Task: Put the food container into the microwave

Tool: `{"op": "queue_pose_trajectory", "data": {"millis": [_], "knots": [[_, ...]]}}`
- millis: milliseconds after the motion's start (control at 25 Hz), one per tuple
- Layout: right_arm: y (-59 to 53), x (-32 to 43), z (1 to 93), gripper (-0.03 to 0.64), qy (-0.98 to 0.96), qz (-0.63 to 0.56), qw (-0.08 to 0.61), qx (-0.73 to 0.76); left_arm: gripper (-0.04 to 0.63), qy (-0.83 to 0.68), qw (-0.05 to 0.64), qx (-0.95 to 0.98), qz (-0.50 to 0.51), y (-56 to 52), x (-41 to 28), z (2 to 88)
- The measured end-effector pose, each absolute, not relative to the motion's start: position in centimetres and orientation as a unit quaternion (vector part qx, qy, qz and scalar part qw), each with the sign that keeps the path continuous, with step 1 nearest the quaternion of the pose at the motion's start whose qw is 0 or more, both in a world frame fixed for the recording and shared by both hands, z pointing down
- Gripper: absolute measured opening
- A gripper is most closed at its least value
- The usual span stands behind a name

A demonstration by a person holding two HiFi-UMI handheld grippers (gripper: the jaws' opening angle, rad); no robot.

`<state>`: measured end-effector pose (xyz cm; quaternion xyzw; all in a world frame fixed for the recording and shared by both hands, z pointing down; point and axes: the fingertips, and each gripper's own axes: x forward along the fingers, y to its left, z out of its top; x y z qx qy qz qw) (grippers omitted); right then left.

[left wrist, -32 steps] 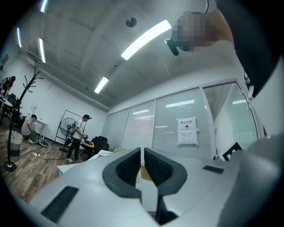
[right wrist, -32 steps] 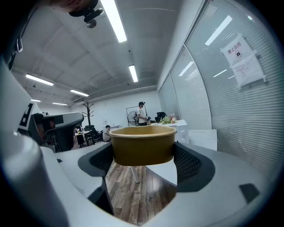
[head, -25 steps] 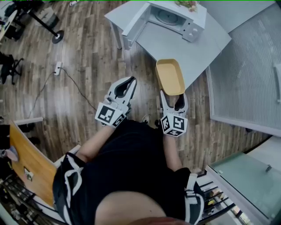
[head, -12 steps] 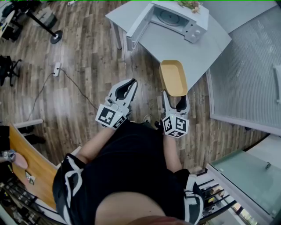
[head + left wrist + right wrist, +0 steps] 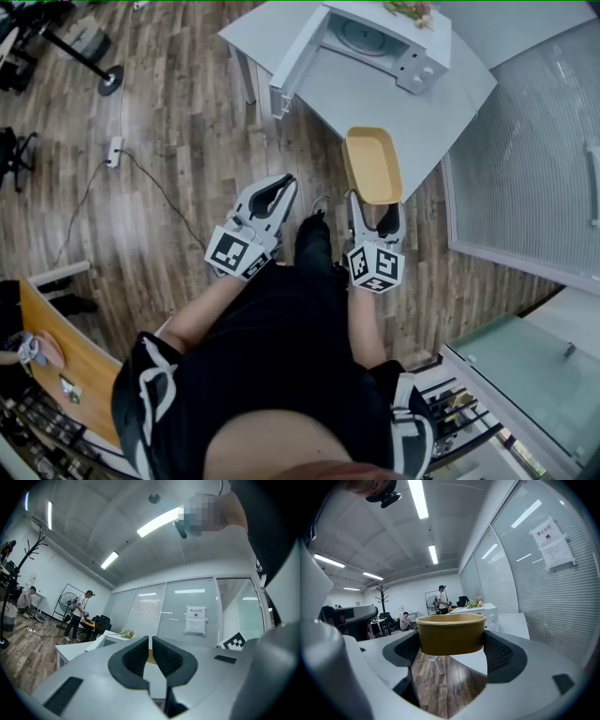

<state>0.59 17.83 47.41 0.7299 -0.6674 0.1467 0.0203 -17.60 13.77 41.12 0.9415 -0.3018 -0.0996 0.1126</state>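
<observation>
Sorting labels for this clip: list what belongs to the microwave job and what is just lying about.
Job: food container, right gripper holding it, microwave with door open.
Lying about: power strip on the floor, greens atop the microwave, shut left gripper.

leg (image 5: 314,246) stepped forward, food container (image 5: 372,164) shifted right

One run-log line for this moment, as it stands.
right gripper: shut on food container | left gripper: shut, empty | microwave: on table, door open | container not yet inside
</observation>
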Motion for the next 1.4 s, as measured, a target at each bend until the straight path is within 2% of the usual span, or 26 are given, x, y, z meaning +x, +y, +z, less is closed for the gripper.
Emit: {"op": "queue_pose_trajectory", "data": {"millis": [640,1400], "knots": [[-3.5,14.9,50.6,0.443,-0.726,0.151,0.047,0.669,0.043,-0.381,0.089,0.914,-0.109,-4.1,-2.9,40.1],[-25.2,19.8,62.5,0.443,-0.711,0.166,0.115,0.674,0.043,-0.379,0.109,0.913,-0.106,-16.9,3.1,43.6]]}}
